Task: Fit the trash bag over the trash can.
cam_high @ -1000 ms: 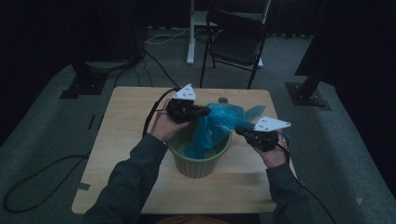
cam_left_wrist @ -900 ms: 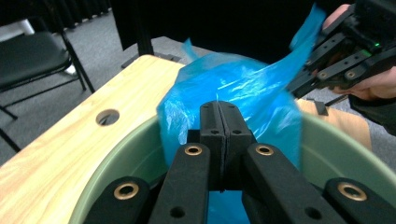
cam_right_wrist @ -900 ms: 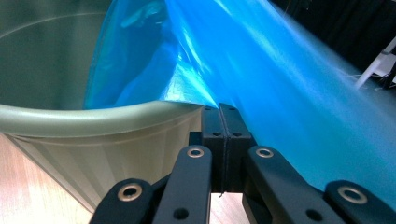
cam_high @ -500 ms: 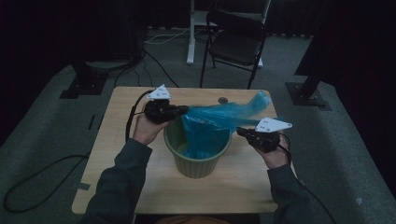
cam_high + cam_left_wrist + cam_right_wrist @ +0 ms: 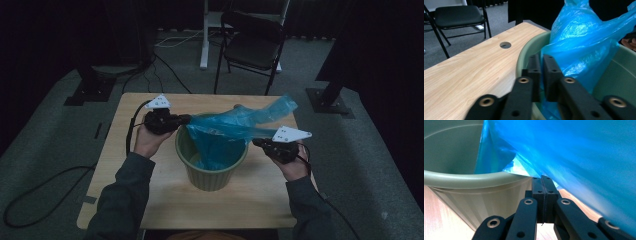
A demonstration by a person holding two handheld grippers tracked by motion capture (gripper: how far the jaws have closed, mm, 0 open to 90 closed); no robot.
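A green plastic bin (image 5: 212,175) stands mid-table with a blue plastic bag (image 5: 235,125) hanging into it and stretched across its mouth. My left gripper (image 5: 186,120) sits at the bin's left rim (image 5: 524,53). Its jaws have just been opening: in the left gripper view (image 5: 541,65) the pads stand a narrow gap apart, with blue film showing in the gap and bunched beside the right pad. My right gripper (image 5: 256,143) is at the bin's right side. There its pads (image 5: 541,185) are pressed together on the bag's edge (image 5: 524,171), just outside the rim (image 5: 474,181).
The light wooden table (image 5: 150,200) has a round cable hole (image 5: 505,45) beyond the bin. A black folding chair (image 5: 252,47) and a white post (image 5: 204,35) stand behind the table. Cables and black stand bases (image 5: 87,92) lie on the grey floor.
My left gripper has moved left from above the bin's middle and down to its left rim, drawing the bag out across the mouth. The right gripper has stayed put.
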